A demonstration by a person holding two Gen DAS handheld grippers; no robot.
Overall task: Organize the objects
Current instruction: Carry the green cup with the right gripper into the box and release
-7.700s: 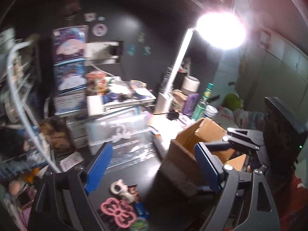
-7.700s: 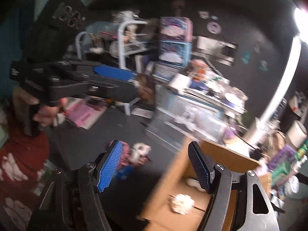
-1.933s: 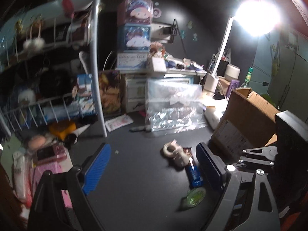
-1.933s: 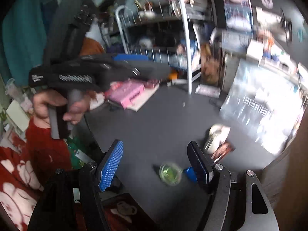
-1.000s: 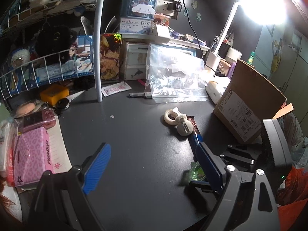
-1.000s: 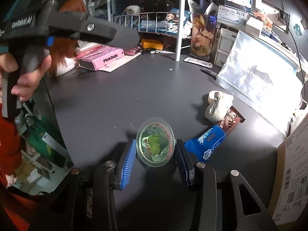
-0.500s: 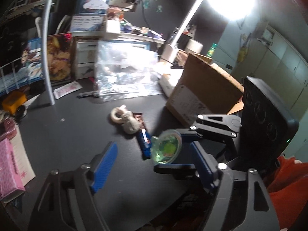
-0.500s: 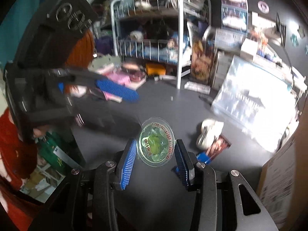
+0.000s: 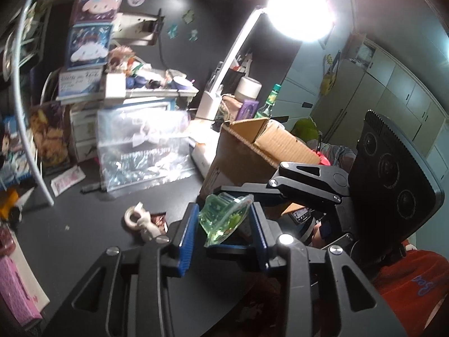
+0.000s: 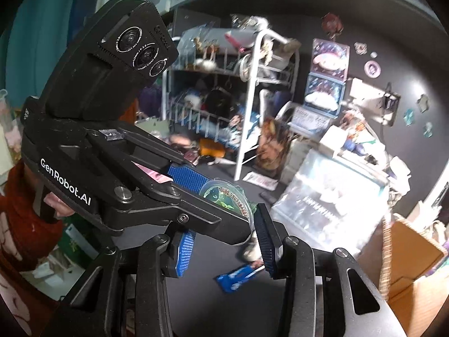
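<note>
A clear green jelly cup (image 9: 224,217) is held in the air above the black desk (image 9: 92,238); it also shows in the right wrist view (image 10: 226,195). My left gripper (image 9: 221,234) is shut on the jelly cup, its blue pads on both sides. My right gripper (image 10: 224,245) crosses it at the same spot; its fingers stand a little wider and I cannot tell whether they still press the cup. A cardboard box (image 9: 252,151) stands open just behind the grippers. A white tape holder (image 9: 140,220) and a blue snack wrapper (image 10: 238,276) lie on the desk.
A clear plastic bag (image 9: 140,151) lies against drawers at the back. A white wire rack (image 10: 247,106) full of items stands at the left. A lit desk lamp (image 9: 297,11) glares above the box. A pink box (image 9: 14,289) sits at the left edge.
The right gripper picked the jelly cup off the desk and lifted it. The left gripper has closed on the cup, and both now meet at it near the box.
</note>
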